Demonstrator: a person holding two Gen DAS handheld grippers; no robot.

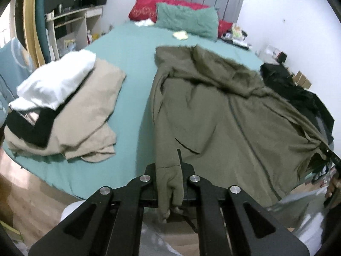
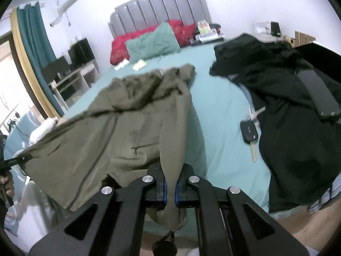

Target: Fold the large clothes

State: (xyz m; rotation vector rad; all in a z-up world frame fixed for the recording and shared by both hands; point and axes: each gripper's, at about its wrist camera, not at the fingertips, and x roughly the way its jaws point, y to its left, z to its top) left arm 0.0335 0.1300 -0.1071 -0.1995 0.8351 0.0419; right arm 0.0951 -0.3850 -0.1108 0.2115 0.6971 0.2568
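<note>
- The olive jacket [image 1: 223,111] is spread on the bed [image 1: 132,51], its lower edge lifted off the near side.
- One lower corner is clamped in the left gripper [image 1: 169,183], the jaws closed on the cloth.
- The other corner is pinched in the right gripper [image 2: 170,188], jaws likewise closed.
- The step is judged to be the first fold, hem toward hood.
- Next, both corners would need to be carried forward together and laid level, clear of the keys [image 2: 250,130] and the black clothes [image 2: 283,98].

One olive jacket [image 1: 213,111], one black garment [image 2: 277,98], perhaps three folded clothes [image 1: 64,111], one green pillow [image 1: 187,20], one car key [image 2: 249,131]
</note>
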